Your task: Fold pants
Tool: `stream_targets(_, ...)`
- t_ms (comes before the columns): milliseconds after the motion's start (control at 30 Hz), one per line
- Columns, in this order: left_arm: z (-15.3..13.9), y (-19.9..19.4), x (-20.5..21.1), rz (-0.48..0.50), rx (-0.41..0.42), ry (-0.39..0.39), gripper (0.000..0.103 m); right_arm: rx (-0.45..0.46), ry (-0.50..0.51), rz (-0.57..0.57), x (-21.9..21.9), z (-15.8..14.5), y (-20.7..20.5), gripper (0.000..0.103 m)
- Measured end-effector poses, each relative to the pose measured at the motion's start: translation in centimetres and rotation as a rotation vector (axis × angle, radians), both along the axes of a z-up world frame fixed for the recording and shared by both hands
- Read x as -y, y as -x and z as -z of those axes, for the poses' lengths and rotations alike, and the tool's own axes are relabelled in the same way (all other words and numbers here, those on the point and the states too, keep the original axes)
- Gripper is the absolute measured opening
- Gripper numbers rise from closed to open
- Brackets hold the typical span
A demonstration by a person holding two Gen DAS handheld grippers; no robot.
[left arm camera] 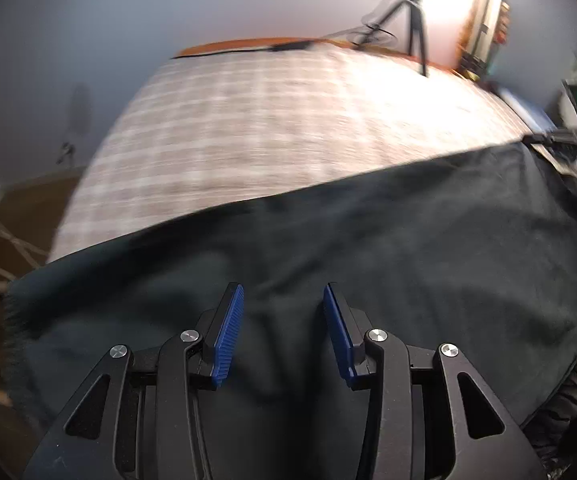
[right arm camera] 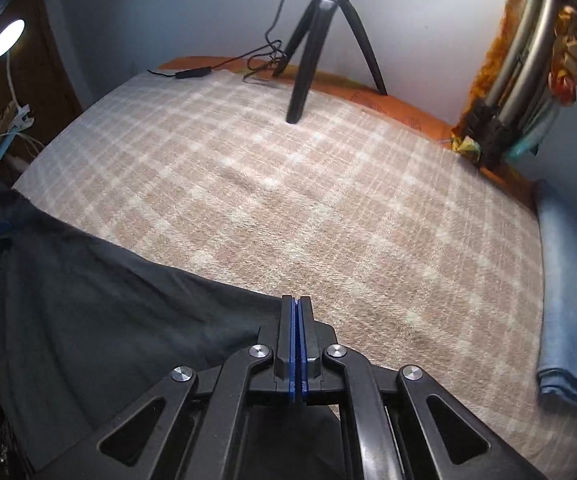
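Note:
Dark pants (left arm camera: 368, 240) lie spread along the near side of a beige checked blanket (left arm camera: 268, 120). My left gripper (left arm camera: 283, 300) hovers over the middle of the cloth with its blue pads (left arm camera: 230, 328) apart and nothing between them. In the right wrist view the pants (right arm camera: 108, 312) cover the lower left. My right gripper (right arm camera: 296, 304) is shut, its pads pressed together right at the far edge of the pants, where the cloth meets the blanket (right arm camera: 328, 200). The pinched cloth itself is hidden by the fingers.
A black tripod (right arm camera: 316, 40) stands at the back of the bed with a cable (right arm camera: 224, 66) beside it. A folded light-blue cloth (right arm camera: 568, 320) lies at the right edge. Metal poles with coloured fabric (right arm camera: 528, 64) lean at the back right. A lamp (right arm camera: 6, 38) glows at left.

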State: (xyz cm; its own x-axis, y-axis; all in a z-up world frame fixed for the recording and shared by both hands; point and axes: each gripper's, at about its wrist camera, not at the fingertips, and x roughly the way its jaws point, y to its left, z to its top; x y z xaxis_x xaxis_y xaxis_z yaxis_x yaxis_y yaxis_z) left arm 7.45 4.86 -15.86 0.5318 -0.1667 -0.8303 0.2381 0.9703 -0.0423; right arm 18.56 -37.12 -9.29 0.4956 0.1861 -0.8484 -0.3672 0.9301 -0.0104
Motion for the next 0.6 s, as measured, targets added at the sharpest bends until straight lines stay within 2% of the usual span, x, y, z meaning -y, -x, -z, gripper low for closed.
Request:
stream_targets(100,-1.3,0.7,-3.4,-0.086,0.029,0.009,0.040,0.000,0.010,0.028,0.1,0.3,-0.3,0.001)
stream_targets(167,-2.5,2.0,-6.8,-0.172,0.053,0.036,0.040,0.001,0.023,0.052,0.4,0.1,-0.4,0.005)
stream_targets(233,-3.3,3.2,-9.8,-0.246,0.067,0.067,0.042,0.016,0.016,0.075,0.6,-0.4,-0.2,0.027)
stream_targets(333,-4.0,5.3,-14.2,-0.350,0.072,0.128,0.048,0.053,-0.008,0.103,0.9,-1.6,0.6,0.037)
stream_targets(400,-4.2,6.5,-16.6,-0.415,0.072,0.185,0.048,0.059,-0.035,0.106,0.9,-2.5,1.2,0.040)
stream_targets(467,-3.9,7.9,-19.4,-0.491,0.069,0.282,0.048,0.072,-0.047,0.102,0.5,-3.2,2.1,0.043)
stream_targets(533,-3.0,8.6,-21.0,-0.528,0.046,0.363,0.048,0.086,-0.051,0.096,-0.1,-4.0,3.0,0.045)
stream_targets(600,-2.1,8.7,-21.3,-0.551,0.029,0.405,0.048,0.090,-0.073,0.090,-0.6,-4.6,3.8,0.046)
